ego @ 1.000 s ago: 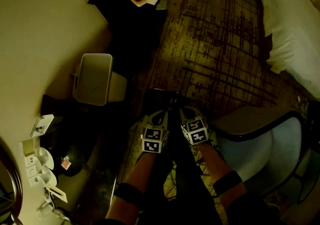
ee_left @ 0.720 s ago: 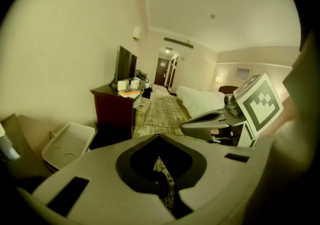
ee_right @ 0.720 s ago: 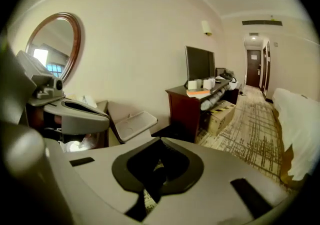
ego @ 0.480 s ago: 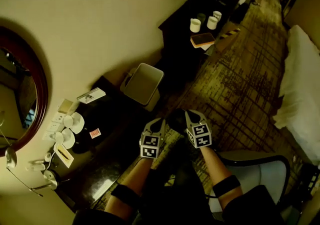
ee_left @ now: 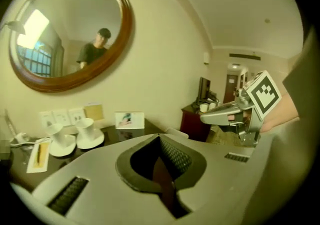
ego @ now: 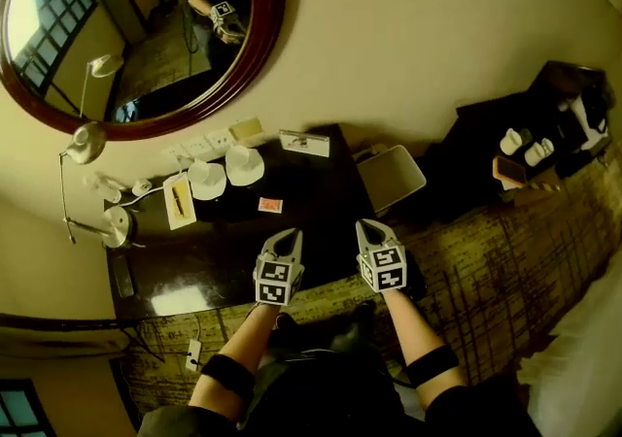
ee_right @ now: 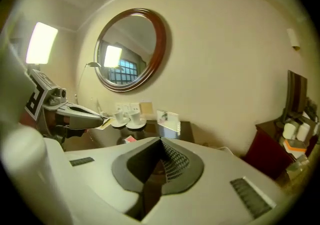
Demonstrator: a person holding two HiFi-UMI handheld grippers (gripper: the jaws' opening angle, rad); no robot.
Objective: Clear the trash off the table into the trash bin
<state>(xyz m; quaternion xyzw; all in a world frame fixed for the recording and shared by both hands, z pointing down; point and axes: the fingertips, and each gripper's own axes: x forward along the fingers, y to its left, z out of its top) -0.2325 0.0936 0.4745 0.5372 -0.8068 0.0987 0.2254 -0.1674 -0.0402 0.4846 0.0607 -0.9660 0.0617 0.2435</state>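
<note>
both arms are lifting from the carpet toward the table (ego: 326, 194) — left gripper (ego: 285, 237) and right gripper (ego: 368, 229) are staying closed and empty; clearing is only beginning, with the trash bin (ego: 391, 177) waiting alongside.

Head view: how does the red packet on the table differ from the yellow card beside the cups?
The red packet is small and squarish; the yellow card is larger and longer. The packet lies bare; the card carries a dark pen-like stick. The packet sits nearer the trash bin than the card. Both lie flat on the dark table.
</note>
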